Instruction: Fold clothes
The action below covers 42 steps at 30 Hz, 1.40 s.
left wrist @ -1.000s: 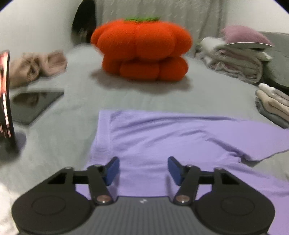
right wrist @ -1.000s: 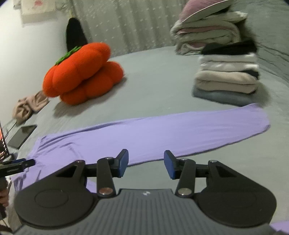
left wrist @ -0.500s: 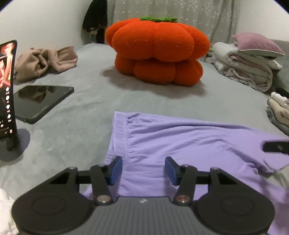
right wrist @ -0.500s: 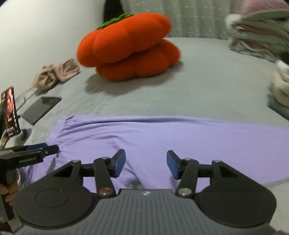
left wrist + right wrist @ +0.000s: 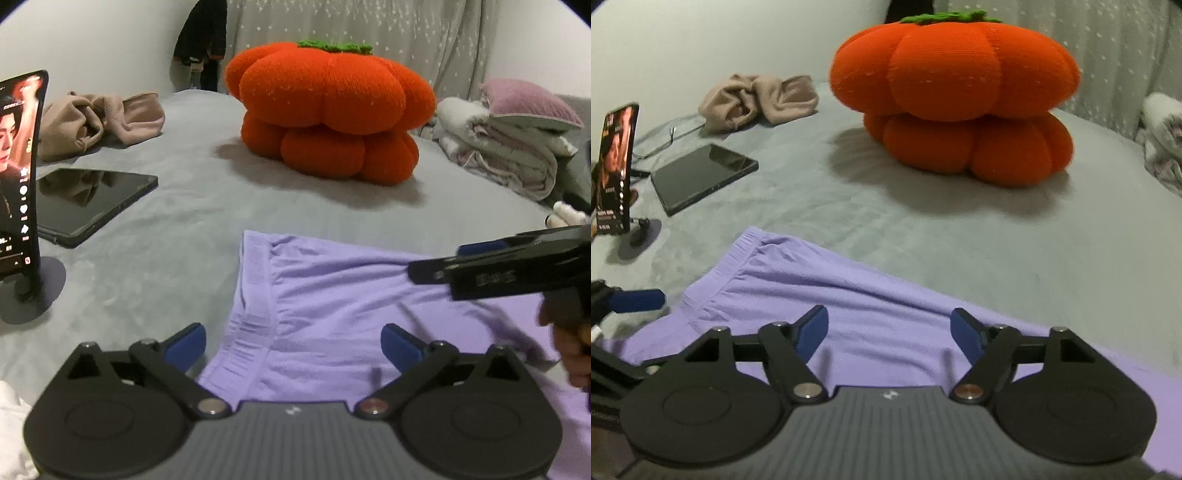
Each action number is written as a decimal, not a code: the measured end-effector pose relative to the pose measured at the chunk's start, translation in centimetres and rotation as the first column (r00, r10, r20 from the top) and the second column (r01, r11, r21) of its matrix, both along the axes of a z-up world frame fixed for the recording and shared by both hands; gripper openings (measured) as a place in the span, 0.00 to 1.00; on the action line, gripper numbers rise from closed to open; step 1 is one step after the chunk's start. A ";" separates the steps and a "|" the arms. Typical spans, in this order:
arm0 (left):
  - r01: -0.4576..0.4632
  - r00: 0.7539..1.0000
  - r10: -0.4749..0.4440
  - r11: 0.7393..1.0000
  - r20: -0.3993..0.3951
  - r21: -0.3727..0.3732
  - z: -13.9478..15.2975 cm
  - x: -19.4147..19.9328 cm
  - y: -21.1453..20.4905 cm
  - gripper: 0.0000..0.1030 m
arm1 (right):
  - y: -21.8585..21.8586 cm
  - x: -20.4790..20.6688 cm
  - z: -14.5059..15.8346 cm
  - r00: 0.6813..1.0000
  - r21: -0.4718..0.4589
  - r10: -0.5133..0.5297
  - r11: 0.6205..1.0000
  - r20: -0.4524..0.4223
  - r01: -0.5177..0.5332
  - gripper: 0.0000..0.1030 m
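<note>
purple garment (image 5: 332,302): one, laid flat on the grey bed cover (image 5: 177,258); seen lower centre to lower right of both frames, ribbed waistband end at its left edge
left gripper (image 5: 293,341): one, seen at bottom of left wrist frame; jaws spread wide, nothing held; waistband was seen between the two blue pads (image 5: 184,345)
right gripper (image 5: 888,330): one, at bottom of right wrist frame; jaws spread apart, nothing gripped; purple cloth seen between the tips, contact could not be told
right gripper, side view: also seen at right edge of left wrist frame, above the garment, held by a hand (image 5: 570,343) at lower right
left gripper, side view: one blue tip seen at left edge of right wrist frame, just beside the waistband
orange pumpkin cushions (image 5: 328,114): two counted, one stacked on the other, upper centre, green stalk on top
tablet (image 5: 88,199): one, dark screen, flat on the cover, left of frame
phone on stand (image 5: 18,166): one, upright, screen lit, far left
beige cloth (image 5: 96,122): one crumpled heap, upper left
folded bedding pile (image 5: 509,147): one, upper right, one pink pillow (image 5: 528,103) on top
dark clothing (image 5: 201,37): one item hung at upper centre-left by the wall
</note>
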<state>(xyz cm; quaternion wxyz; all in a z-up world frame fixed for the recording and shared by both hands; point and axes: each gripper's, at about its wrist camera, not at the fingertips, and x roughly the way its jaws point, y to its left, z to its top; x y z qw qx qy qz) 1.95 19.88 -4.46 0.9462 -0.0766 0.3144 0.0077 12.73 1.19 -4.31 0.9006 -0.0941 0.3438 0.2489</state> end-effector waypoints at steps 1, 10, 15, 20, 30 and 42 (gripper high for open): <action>0.004 1.000 -0.004 1.000 0.004 -0.003 0.1 0.0 0.1 0.99 | 0.3 0.3 -0.1 1.000 -0.009 0.006 1.000 0.001 -0.006 0.77; 0.045 0.998 -0.043 0.999 0.043 -0.028 1.1 -0.2 0.9 0.99 | 2.7 2.7 -1.4 0.999 -0.074 0.045 0.996 -0.002 -0.045 0.80; 0.067 0.996 -0.065 0.997 0.065 -0.041 1.7 -0.3 1.3 0.98 | 3.1 3.7 -2.0 0.999 -0.087 0.043 0.995 -0.020 -0.044 0.82; 0.158 0.986 -0.154 0.985 0.056 -0.074 1.9 -0.4 1.6 0.90 | 2.8 4.4 -2.2 0.998 -0.067 0.033 0.997 -0.045 -0.036 0.84; 0.208 0.970 -0.220 0.970 -0.098 -0.125 0.1 0.6 2.1 0.44 | 2.7 4.8 -1.9 0.995 -0.056 0.041 0.997 -0.086 -0.046 0.59; 0.120 0.979 -0.144 0.980 -0.147 -0.160 -0.8 1.4 3.5 0.17 | 3.3 2.0 0.6 0.999 -0.102 0.046 0.994 -0.005 -0.047 0.04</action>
